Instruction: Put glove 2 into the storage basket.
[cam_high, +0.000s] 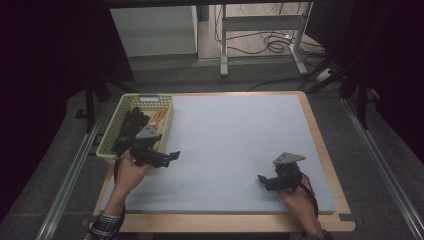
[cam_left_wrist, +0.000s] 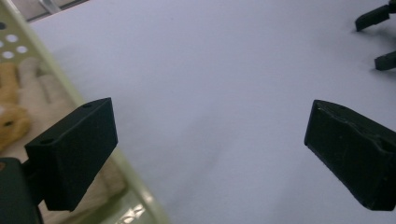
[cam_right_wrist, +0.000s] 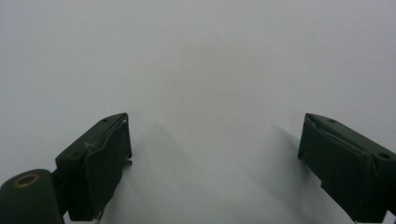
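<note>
Item: left gripper. You hold it at the near right corner of the basket, jaws spread wide, nothing between them. In the left gripper view one jaw hangs over the basket rim, the other over the bare mat.

Item: right gripper. You hold it low over the mat near the right front, well apart from the basket; jaws wide open, empty.

Item: basket contents. Dark parts and a pale orange piece lie inside; an orange-and-cream thing shows just beyond the rim. What each is, you cannot tell.

Handling note, as a judgement: the step in hand looks like a pick from the basket. Turn your left gripper back over the rim, single out one piece, and straddle it squarely before closing, clear of the wall and neighbouring pieces.
</note>
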